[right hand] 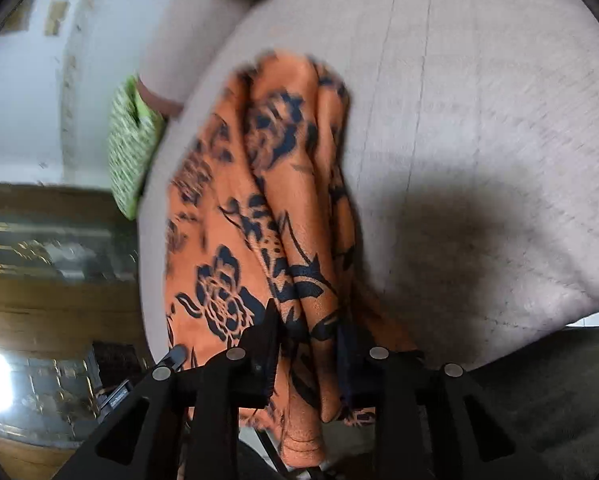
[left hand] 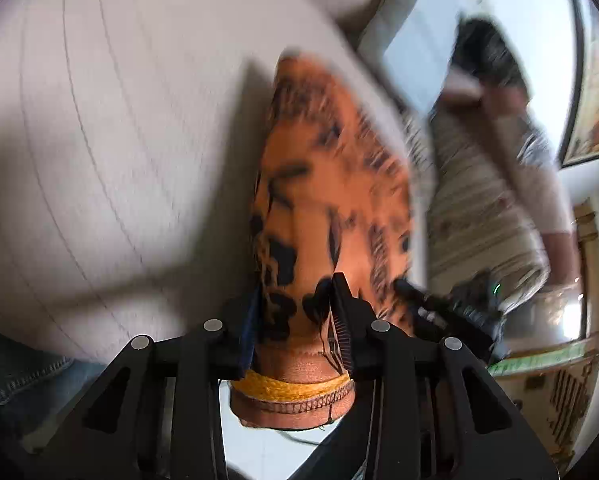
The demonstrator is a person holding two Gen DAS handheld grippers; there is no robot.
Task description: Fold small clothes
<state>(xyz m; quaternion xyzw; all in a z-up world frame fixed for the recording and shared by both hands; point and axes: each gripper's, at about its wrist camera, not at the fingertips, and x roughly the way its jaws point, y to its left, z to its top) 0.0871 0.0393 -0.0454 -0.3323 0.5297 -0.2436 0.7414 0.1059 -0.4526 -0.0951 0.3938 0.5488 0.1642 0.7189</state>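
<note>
Both tongs, left gripper [left hand: 295, 308] and right gripper [right hand: 307, 344], clamp the orange printed garment [right hand: 259, 208]: light, limp, slippery; grip hemmed edges.

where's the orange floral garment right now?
The orange garment is clamped in both grippers, left and right, hanging bunched over the pale quilted cushion, with a green patterned cloth beyond its left edge in the right wrist view.

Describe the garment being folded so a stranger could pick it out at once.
Find the broad pale grey quilted cushion. In front of it hangs an orange fabric garment with dark floral print, pinched by both the left tongs and the right tongs. Nothing else nearby is orange; the green patterned cloth lies off the cushion's edge.
</note>
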